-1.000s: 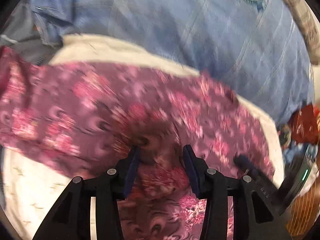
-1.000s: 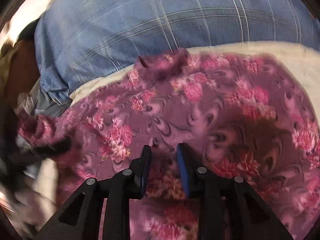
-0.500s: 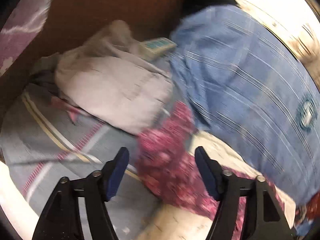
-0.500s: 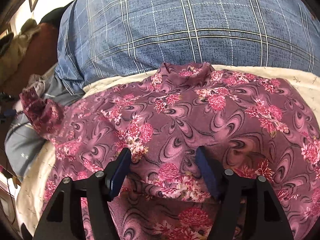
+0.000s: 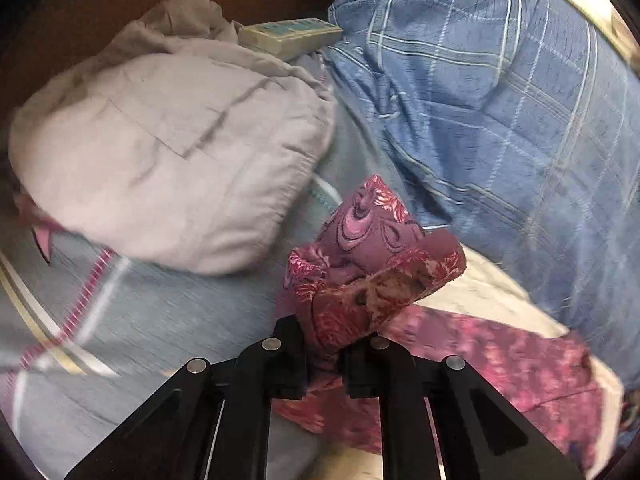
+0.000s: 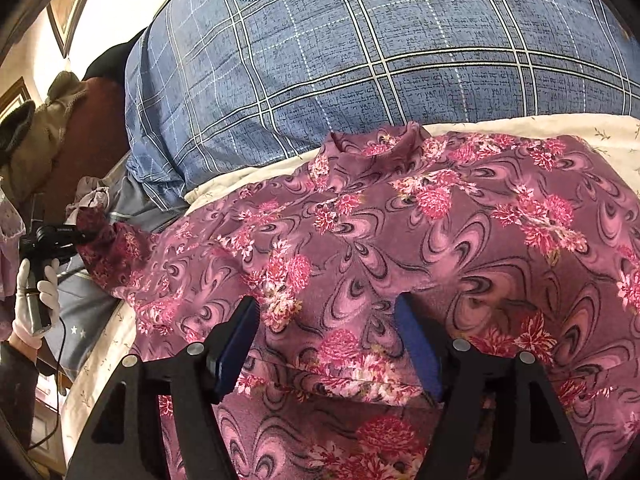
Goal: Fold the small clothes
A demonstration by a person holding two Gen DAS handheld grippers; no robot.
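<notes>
A bed fills both views, with a cream sheet (image 6: 256, 178) under the work and a big blue plaid pillow (image 6: 360, 60) at the far side. Spread across the sheet, collar toward the pillow, lies the purple floral top (image 6: 440, 248) — the garment being folded, and by the look of it only at the start: the body is flat and no fold lies across it yet. Its left sleeve (image 5: 372, 268) runs out past the sheet's left edge toward a grey pillow (image 5: 168, 136) and a remote (image 5: 288, 34) beyond. The left claw (image 5: 324, 360) is closing, clamped on the sleeve's cuff, which bunches up between the fingers. The right claw (image 6: 328, 344) hovers over the near hem with its jaws opening wide apart, cloth below them but nothing pinched. I judge the step to be the sleeve fold — the next move calls for carrying the cuff right, across the chest, and laying it flat while the right claw steadies the body.
</notes>
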